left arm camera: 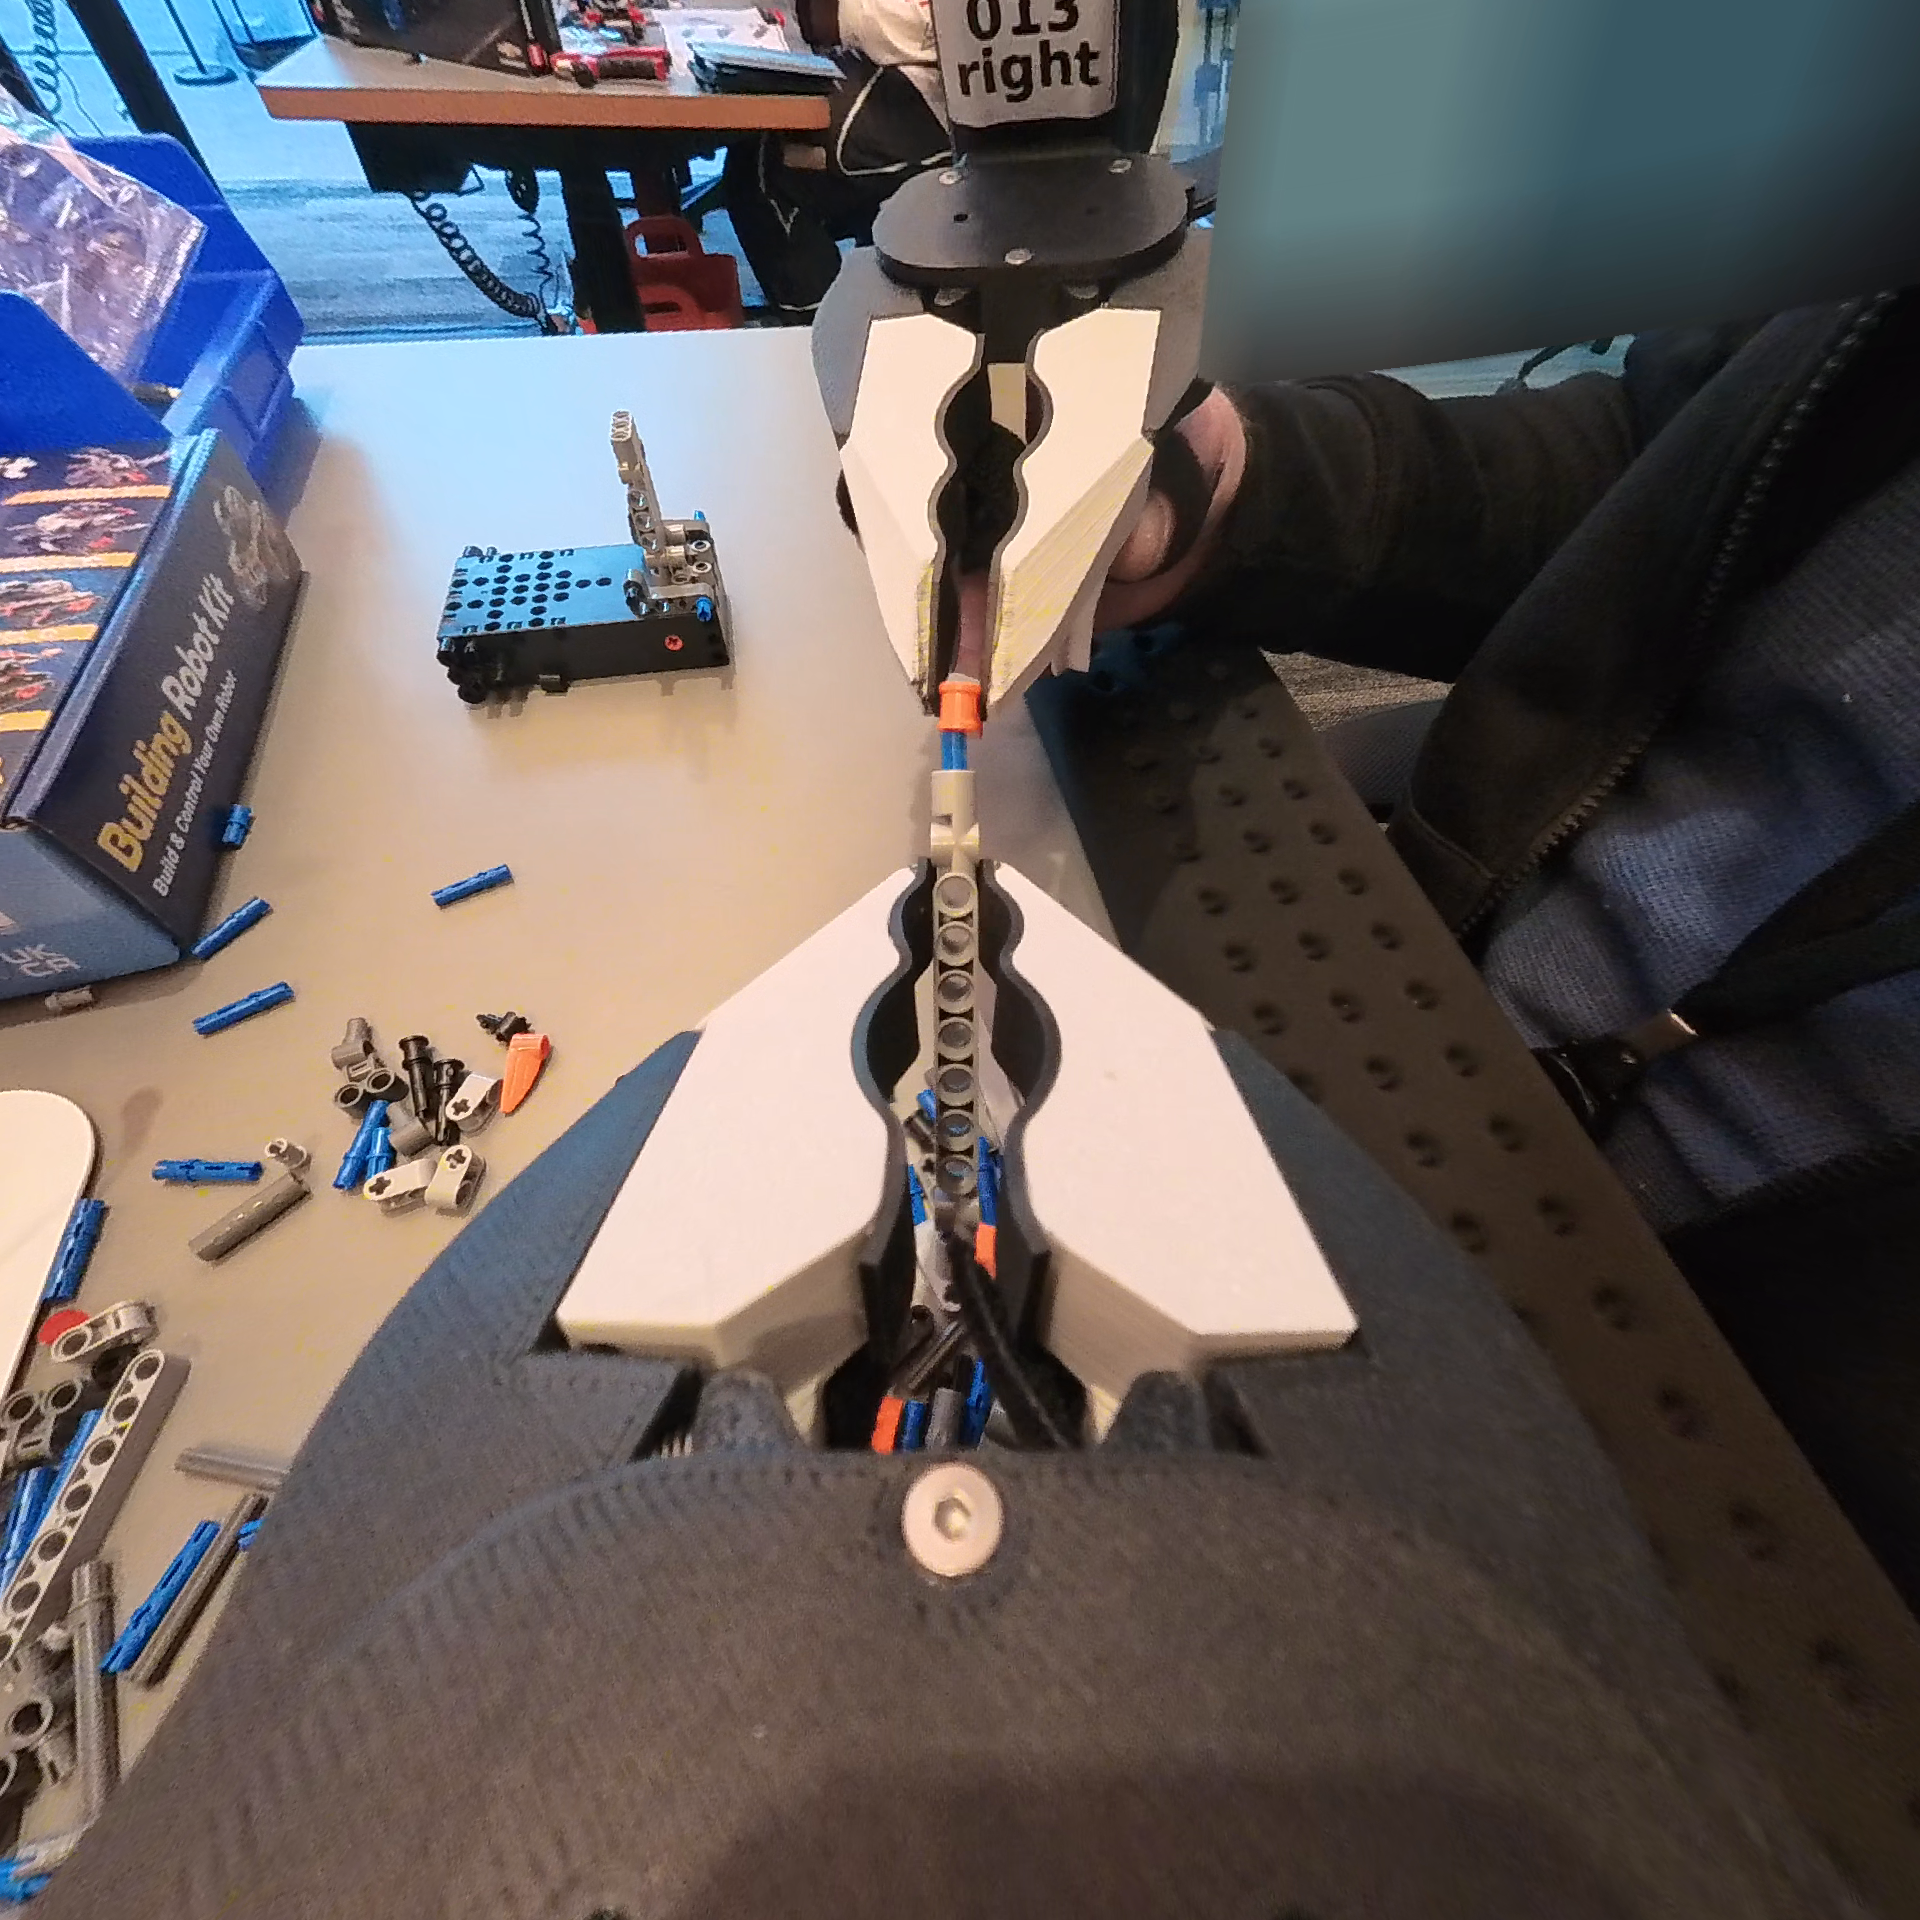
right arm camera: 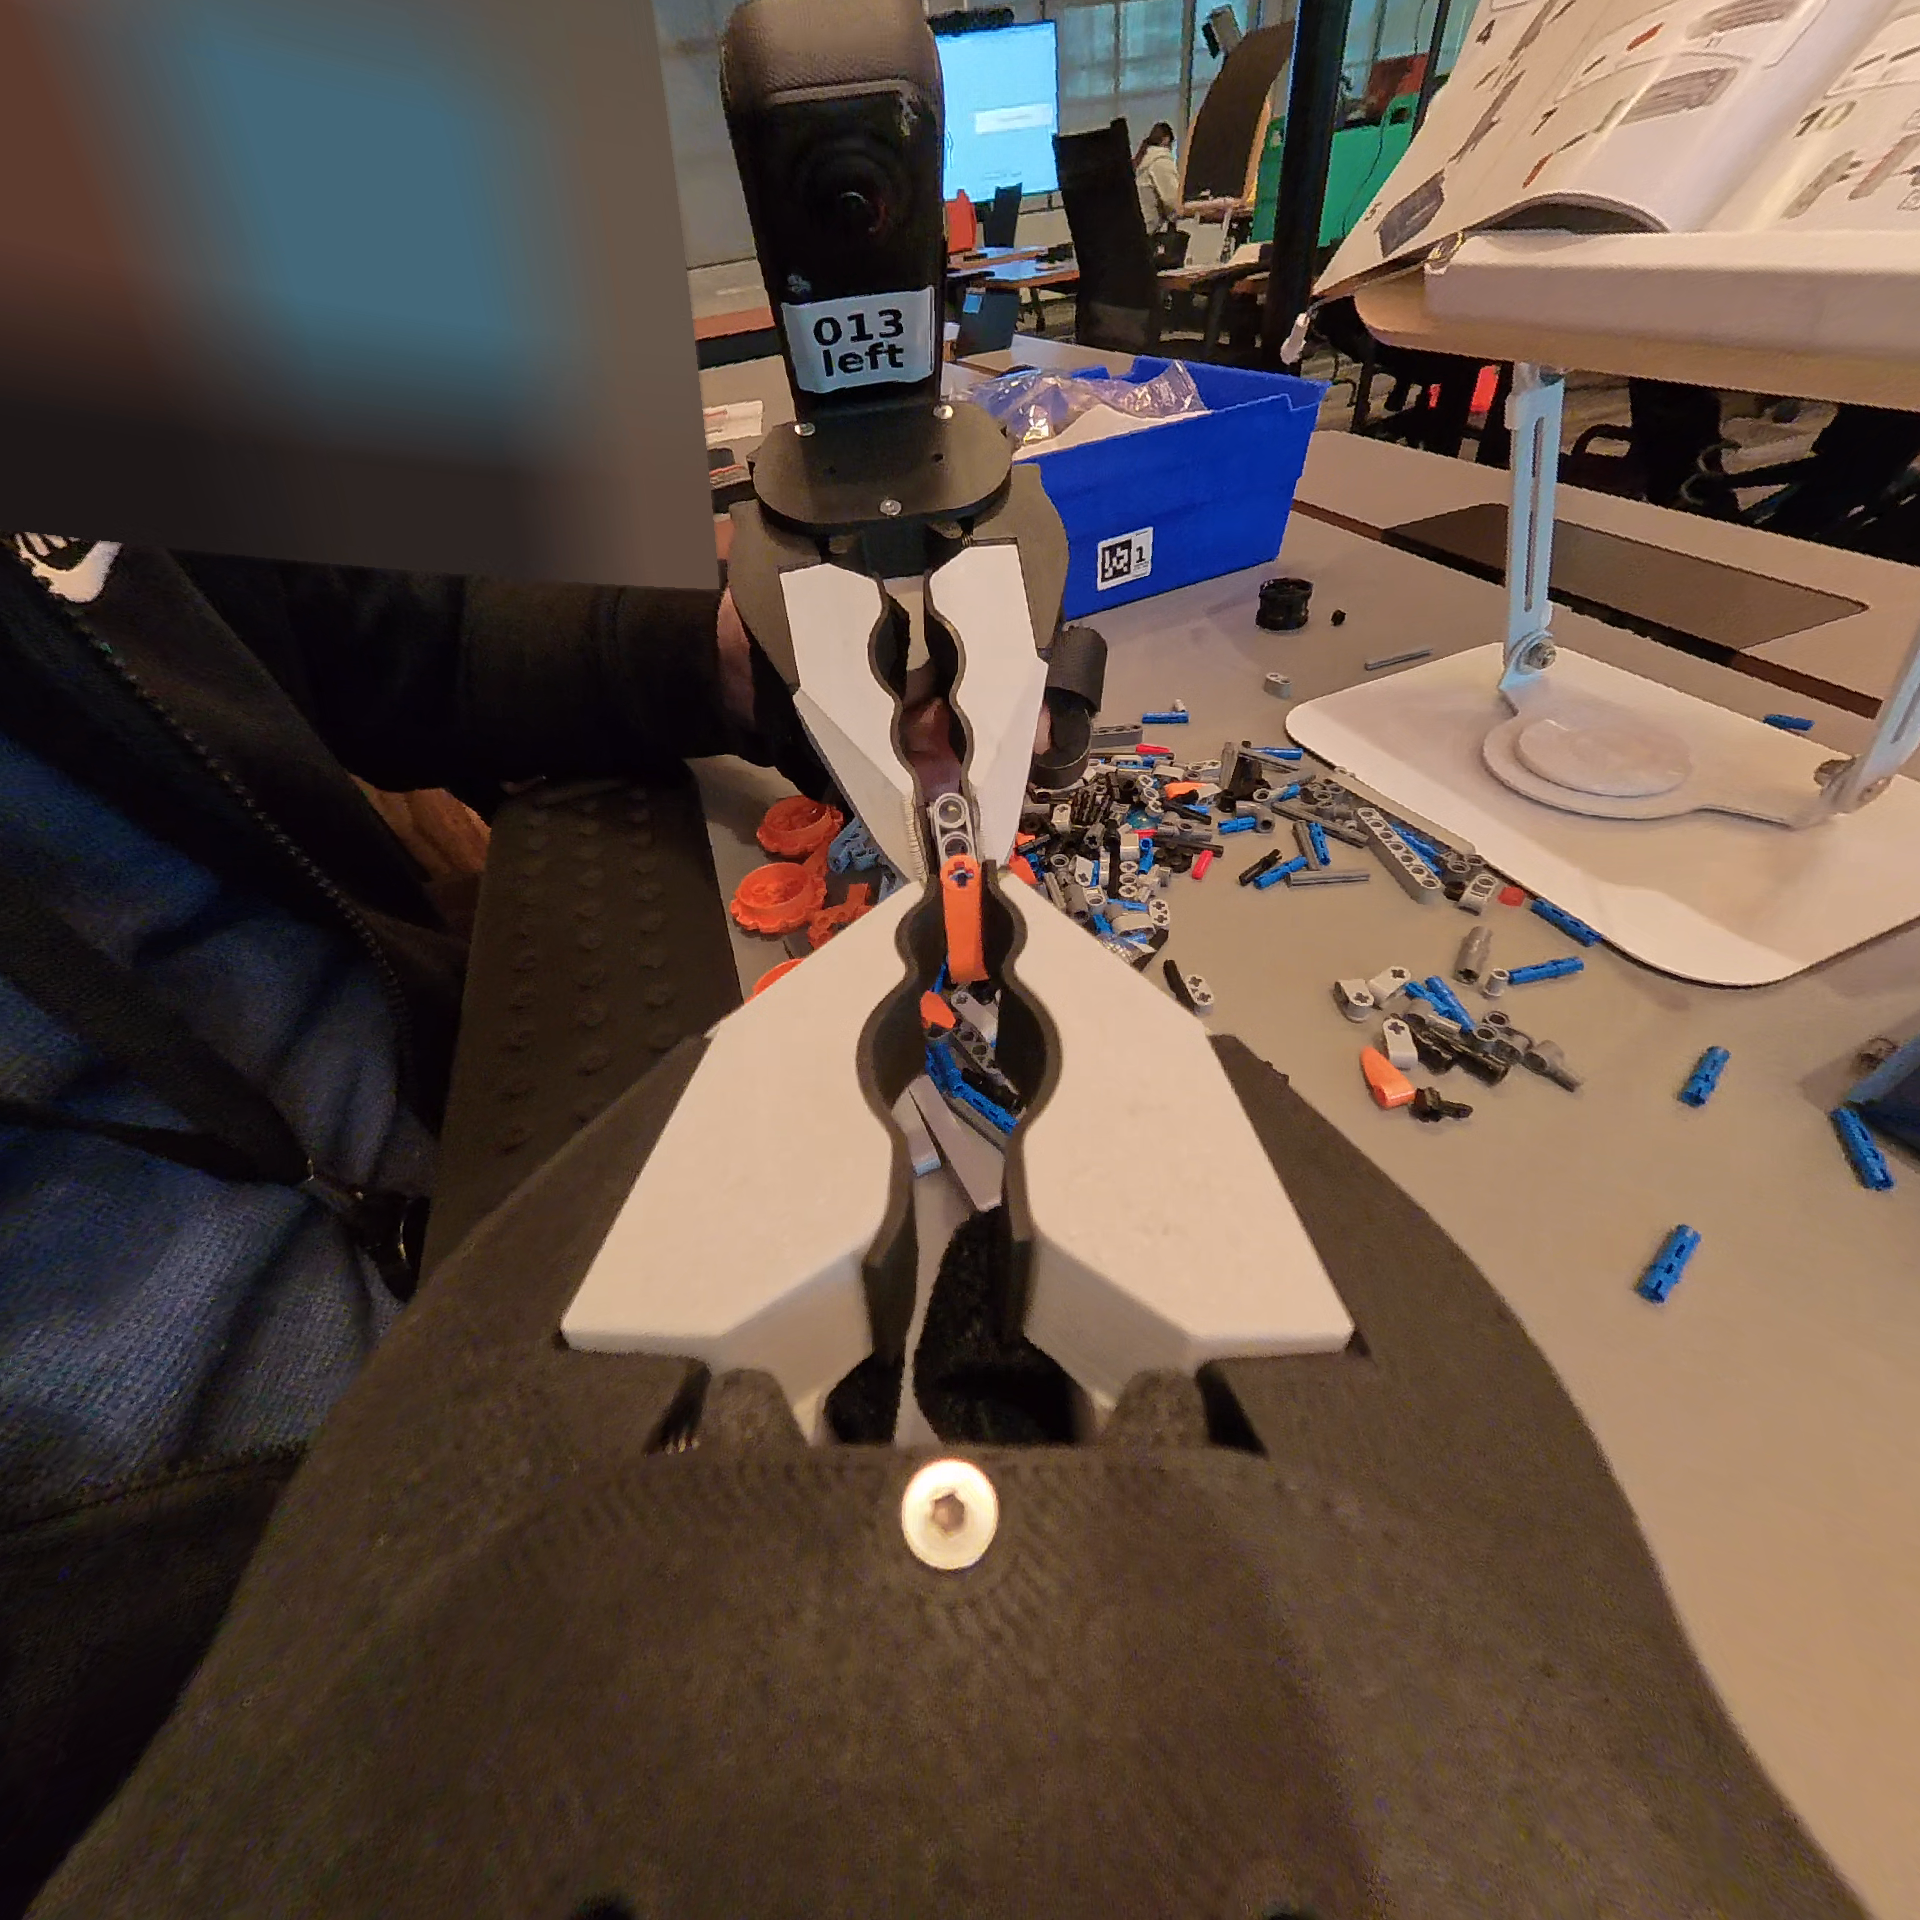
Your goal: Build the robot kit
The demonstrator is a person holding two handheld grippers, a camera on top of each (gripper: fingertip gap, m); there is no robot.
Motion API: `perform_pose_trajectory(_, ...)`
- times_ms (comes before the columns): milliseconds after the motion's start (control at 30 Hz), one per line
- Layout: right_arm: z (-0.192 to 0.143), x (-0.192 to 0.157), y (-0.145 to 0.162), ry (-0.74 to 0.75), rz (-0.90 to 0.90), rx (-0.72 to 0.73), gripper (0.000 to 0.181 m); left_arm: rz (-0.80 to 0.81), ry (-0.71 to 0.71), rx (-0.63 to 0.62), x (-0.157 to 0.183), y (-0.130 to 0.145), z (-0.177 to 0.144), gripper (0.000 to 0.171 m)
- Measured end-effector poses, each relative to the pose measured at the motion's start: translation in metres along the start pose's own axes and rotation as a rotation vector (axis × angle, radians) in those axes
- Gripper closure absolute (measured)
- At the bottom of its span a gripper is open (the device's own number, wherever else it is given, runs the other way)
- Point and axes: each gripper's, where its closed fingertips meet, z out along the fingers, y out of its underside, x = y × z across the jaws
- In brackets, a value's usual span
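Note:
My left gripper [left arm camera: 954,878] is shut on a long grey beam with holes [left arm camera: 952,997], held edge-up above the table. A grey connector [left arm camera: 954,805] and a blue pin [left arm camera: 956,748] stick out of the beam's far end. My right gripper [left arm camera: 958,698] faces it tip to tip and is shut on a small orange piece [left arm camera: 958,707] at the pin's end. In the right wrist view, my right gripper [right arm camera: 961,888] pinches the orange piece [right arm camera: 964,925]. The left gripper [right arm camera: 951,847] opposite it holds the grey beam [right arm camera: 951,816].
A black block assembly [left arm camera: 582,603] stands mid-table, with a blue kit box [left arm camera: 135,707] at the left. Loose grey, blue and black parts [right arm camera: 1247,831] and orange wheels [right arm camera: 790,862] lie below the grippers. A blue bin [right arm camera: 1174,488] and a white book stand [right arm camera: 1558,810] with a booklet [right arm camera: 1662,104] stand behind. My two grippers' fingertips are within a few centimetres of each other. Left tips and right tips are each some 25 cm from the black block assembly [left arm camera: 582,603].

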Motion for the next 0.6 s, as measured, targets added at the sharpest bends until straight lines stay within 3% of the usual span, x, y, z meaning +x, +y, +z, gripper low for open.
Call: perform_pose_trajectory(600,0.006,-0.009,-0.015,-0.096,-0.041,0.051,0.176,0.01,0.034,0.047,0.005,-0.012,-0.014,0.167)
